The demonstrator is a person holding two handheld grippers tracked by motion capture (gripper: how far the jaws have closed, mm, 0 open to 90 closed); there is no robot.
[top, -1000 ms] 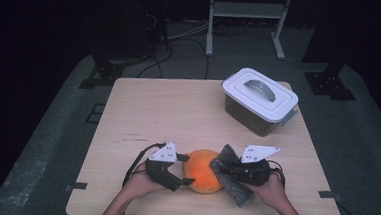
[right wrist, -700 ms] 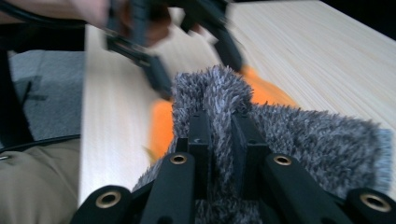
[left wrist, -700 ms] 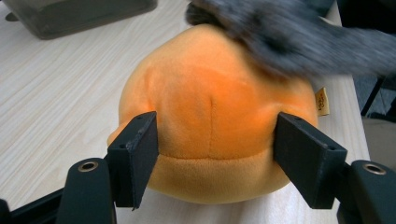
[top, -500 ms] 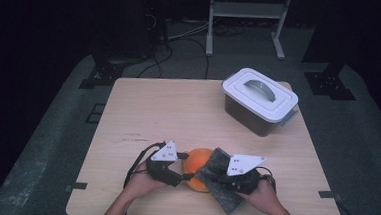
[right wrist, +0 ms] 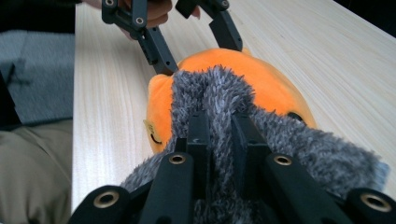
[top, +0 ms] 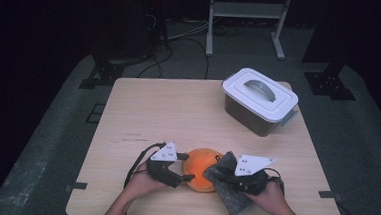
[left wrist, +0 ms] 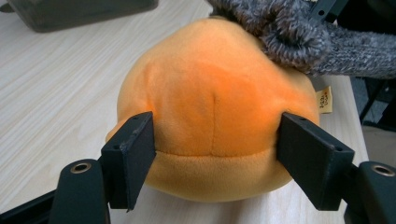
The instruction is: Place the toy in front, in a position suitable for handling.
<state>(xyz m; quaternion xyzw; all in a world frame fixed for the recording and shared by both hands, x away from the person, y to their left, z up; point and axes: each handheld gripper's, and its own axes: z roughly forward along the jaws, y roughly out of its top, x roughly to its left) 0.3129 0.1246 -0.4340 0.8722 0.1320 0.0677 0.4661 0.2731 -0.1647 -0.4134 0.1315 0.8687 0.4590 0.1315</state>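
Orange plush [top: 202,168] at lower centre of bench [top: 178,117], clamped by left hand-held gripper [top: 186,177], grey fuzzy cloth [top: 231,192] pinched by right hand-held gripper [top: 219,178], draped onto plush

The table's [top: 178,112] left half and centre lie bare, open for passage. A lidded box [top: 259,100] blocks the far right corner. The near edge is occupied by a plush [top: 202,169] and cloth [top: 228,192].

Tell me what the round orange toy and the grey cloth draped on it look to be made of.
Round orange toy: soft plush, likely short-pile fleece; matte nap, stitched seams, sewn-in tag. Grey cloth: fuzzy, shaggy knit, maybe chenille or terry; its looped fibres stand up and it bunches where the right claw pinches it.
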